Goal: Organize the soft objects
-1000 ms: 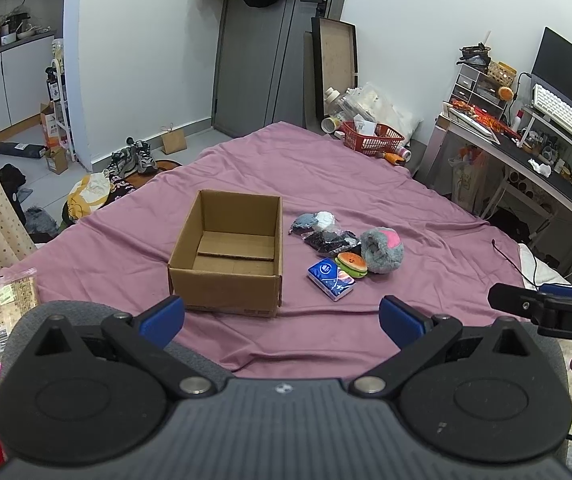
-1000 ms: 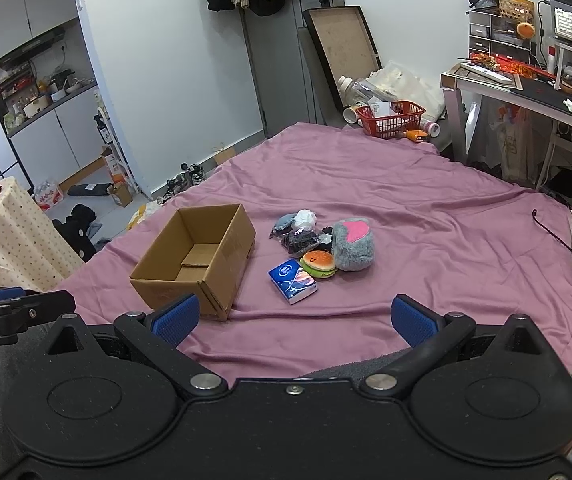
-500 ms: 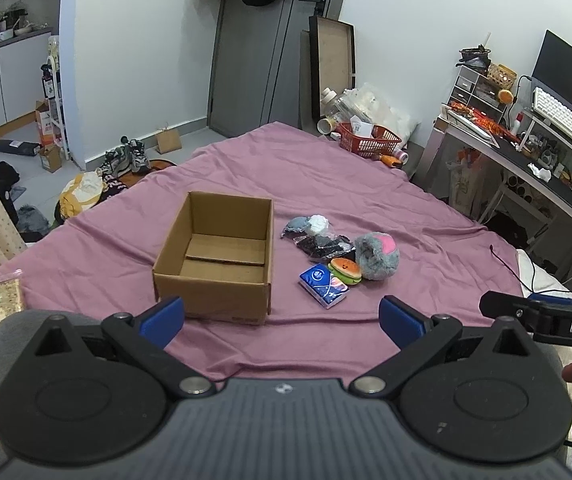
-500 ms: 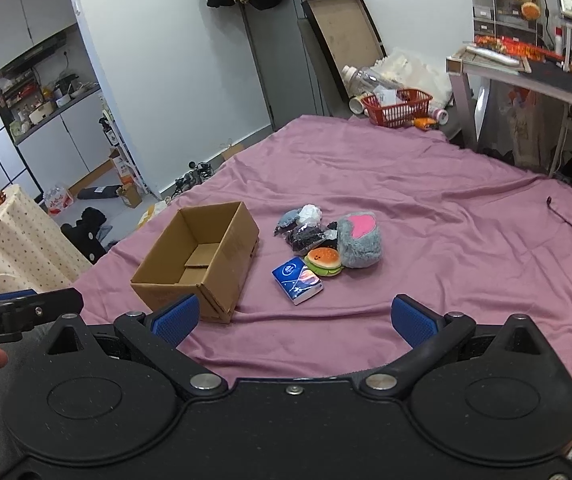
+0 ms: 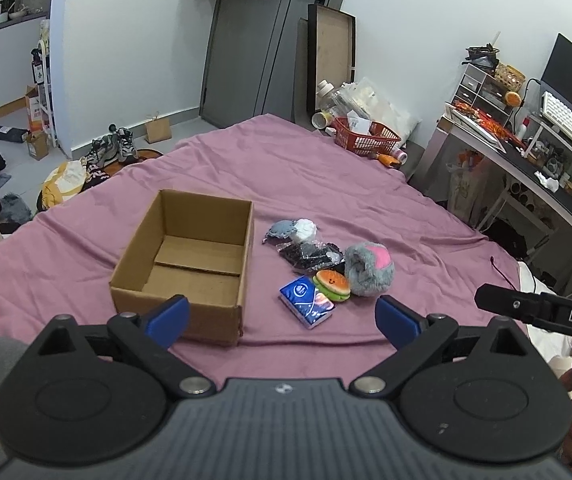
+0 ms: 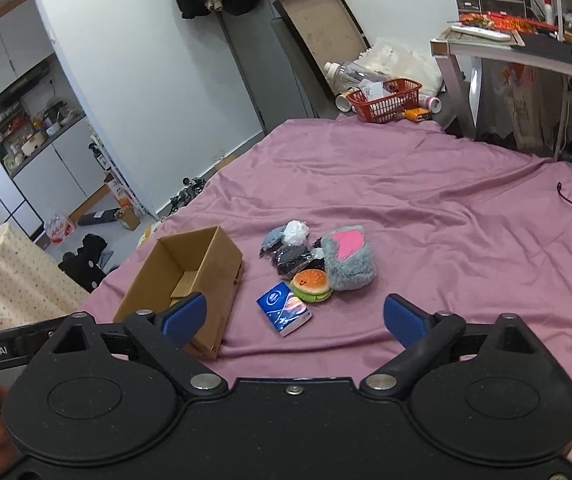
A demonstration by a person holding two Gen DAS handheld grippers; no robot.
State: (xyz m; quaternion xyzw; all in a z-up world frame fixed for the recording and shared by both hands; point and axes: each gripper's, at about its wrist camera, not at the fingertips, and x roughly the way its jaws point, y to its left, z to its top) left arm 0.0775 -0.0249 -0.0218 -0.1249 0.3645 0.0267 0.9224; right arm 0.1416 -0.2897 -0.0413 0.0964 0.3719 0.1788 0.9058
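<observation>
A mauve sheet (image 5: pixel 366 216) is covering the bed in a cluttered room, with a red basket (image 5: pixel 366 141) sitting past its far edge. An open cardboard box (image 5: pixel 189 256) is resting on the sheet, and just to its right a small cluster is lying together: a grey plush (image 5: pixel 368 270) with a pink patch, a burger toy (image 5: pixel 332 285) touching it, a blue tissue pack (image 5: pixel 306 306) in front, and dark and grey bundles (image 5: pixel 302 244) behind. The left gripper (image 5: pixel 281 316) and the right gripper (image 6: pixel 294 316) are both hovering short of the cluster, jaws spread wide and holding nothing.
</observation>
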